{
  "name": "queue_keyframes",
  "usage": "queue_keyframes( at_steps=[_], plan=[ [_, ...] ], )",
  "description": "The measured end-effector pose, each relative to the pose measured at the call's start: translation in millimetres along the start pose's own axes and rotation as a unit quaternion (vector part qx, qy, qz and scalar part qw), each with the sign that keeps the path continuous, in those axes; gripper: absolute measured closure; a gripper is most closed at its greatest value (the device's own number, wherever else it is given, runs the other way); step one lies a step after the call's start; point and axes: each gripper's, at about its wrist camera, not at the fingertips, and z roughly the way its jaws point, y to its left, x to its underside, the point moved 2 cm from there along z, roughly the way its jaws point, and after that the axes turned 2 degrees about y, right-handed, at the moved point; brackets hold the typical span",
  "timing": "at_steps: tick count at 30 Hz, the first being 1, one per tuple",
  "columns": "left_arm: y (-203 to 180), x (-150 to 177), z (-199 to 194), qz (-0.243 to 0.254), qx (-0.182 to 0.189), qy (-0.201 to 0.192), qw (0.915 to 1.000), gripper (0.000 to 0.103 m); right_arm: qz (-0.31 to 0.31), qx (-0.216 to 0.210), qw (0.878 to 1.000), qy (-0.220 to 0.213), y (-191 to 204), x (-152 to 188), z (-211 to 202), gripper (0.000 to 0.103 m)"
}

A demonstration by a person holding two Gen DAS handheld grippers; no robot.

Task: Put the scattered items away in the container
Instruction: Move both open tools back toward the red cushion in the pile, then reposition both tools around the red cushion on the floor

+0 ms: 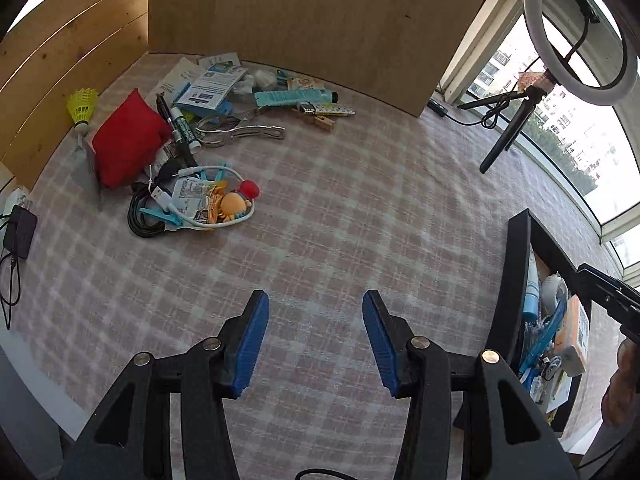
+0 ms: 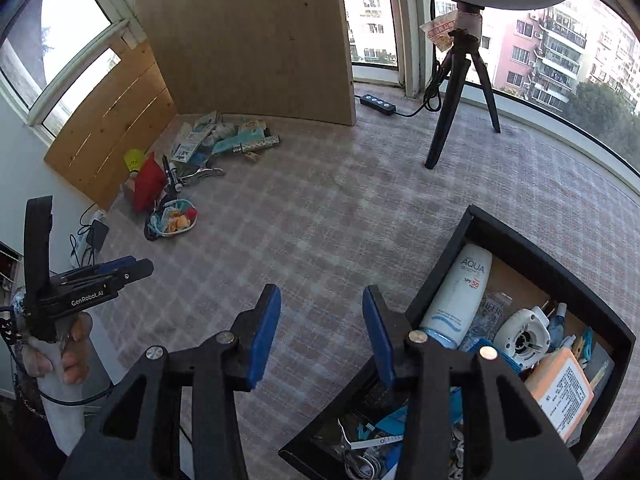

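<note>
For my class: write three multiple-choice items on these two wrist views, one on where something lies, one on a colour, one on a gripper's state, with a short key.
1. Where is the sunscreen bottle?
A. inside the black box
B. on the checked cloth
C. beside the tripod

2. What colour is the shuttlecock?
A. red
B. yellow
C. white

3. How is the left gripper?
A. shut on a pen
B. holding a cable
C. open, holding nothing

Key: A, the bottle lies within the box walls; B, its skirt is yellow; C, only cloth shows between the parted blue pads.
</note>
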Motion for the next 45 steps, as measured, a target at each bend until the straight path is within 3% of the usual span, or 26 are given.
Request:
queue_keyframes(
  at_steps=[8,14,20,31,39,42,45],
  plan=[
    [109.9,-49.9,-11.9,-0.072,-0.04,-0.028,0.9962,0.056,-0.076,-0.044,0.996,0.03,108.6,-71.8,65.9,0.061],
    [181.7,-100.8,-16.7,-0.112,-0.058,-0.045,0.991,0.056,-0.091,-0.082,0.99,0.073,170.0,-123.7,128.2,0.061],
    [231.0,-151.1,3.9,-0.151,-0.041,-0.036,0.9871,0.056,-0.103,-0.076,0.986,0.11,212.3,-157.0,193.0,0.061],
    [265.0,-200.6,84.3,-0.188,-0.025,0.007,0.9818,0.056,-0.084,-0.039,0.987,0.131,223.4,-194.0,258.5,0.061],
    [246.7,-194.3,117.7,-0.192,0.01,0.033,0.9808,0.056,-0.083,-0.04,0.985,0.147,233.4,-192.2,280.1,0.061],
    [231.1,-190.4,120.8,-0.173,-0.003,0.025,0.9847,0.056,-0.078,-0.039,0.986,0.14,236.2,-192.4,283.8,0.061],
    [218.5,-186.5,122.9,-0.169,0.011,0.028,0.9852,0.056,-0.075,-0.049,0.985,0.144,242.9,-190.8,287.3,0.061]
  ],
)
